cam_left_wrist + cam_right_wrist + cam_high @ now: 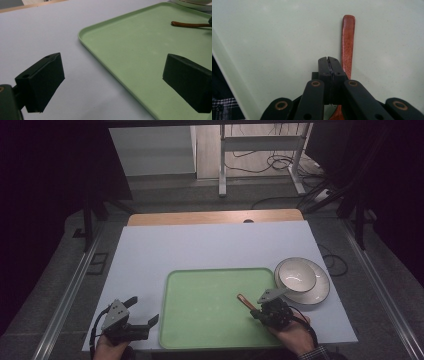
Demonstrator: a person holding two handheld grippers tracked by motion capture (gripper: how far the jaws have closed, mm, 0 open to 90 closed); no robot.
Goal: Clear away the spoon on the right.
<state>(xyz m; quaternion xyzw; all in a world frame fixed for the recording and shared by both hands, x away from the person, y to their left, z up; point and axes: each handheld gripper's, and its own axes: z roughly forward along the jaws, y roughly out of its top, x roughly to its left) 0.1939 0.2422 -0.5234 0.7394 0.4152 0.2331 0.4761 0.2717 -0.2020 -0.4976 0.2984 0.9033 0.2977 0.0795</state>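
Note:
A brown wooden handle (pixel 244 300) (pixel 190 24) lies on the right part of the green tray (pixel 210 320) (pixel 140 50). My right gripper (pixel 255 311) (pixel 329 60) sits low over the tray with its jaws shut, pad against pad. The handle (pixel 347 37) runs along the right side of the shut jaws and passes under them; nothing shows between the pads. What the handle's near end is stays hidden under the gripper. My left gripper (pixel 142 311) (pixel 112 82) is open with nothing in it, its jaws standing to either side of the tray's left rim.
A white bowl (pixel 296 275) stands on a white plate (pixel 320 290) just right of the tray's far right corner. The tray rests on a pale sheet (pixel 210 245) that covers the table, with bare sheet to the left and behind.

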